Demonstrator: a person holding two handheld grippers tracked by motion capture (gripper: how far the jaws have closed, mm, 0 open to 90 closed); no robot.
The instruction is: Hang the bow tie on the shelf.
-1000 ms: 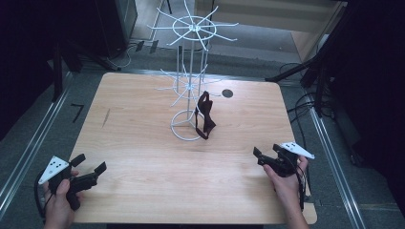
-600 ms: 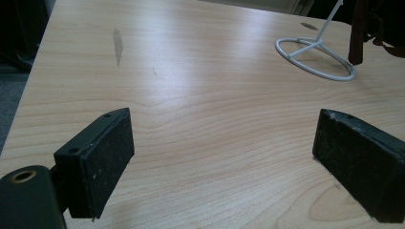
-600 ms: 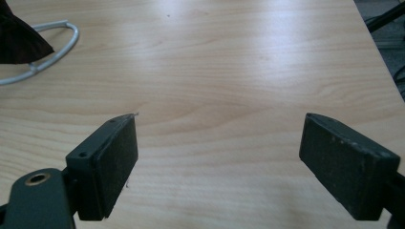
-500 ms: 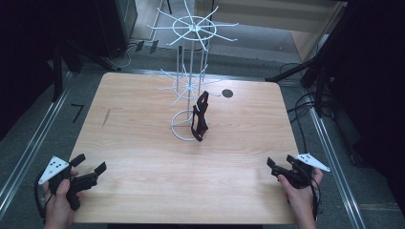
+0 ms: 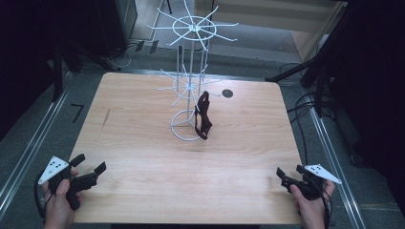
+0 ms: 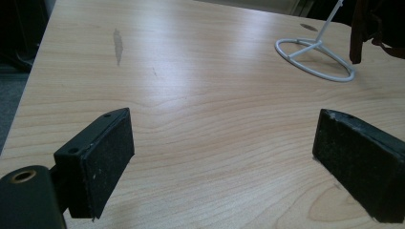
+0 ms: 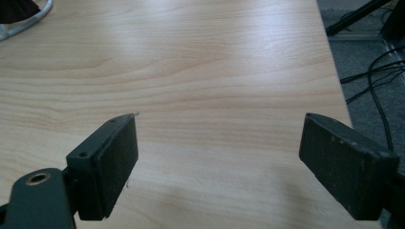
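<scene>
Hanging upright from the white wire rack (image 5: 188, 90), the black strap (image 5: 203, 116) points down; both claws gape wide, empty.

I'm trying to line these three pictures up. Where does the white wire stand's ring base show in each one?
High view: ring base at table centre, the dark strap hanging at its right.
Left gripper view: ring base at upper right, with the strap beyond.
Right gripper view: an arc in the top left corner.
Shared landmark: the strap.
</scene>
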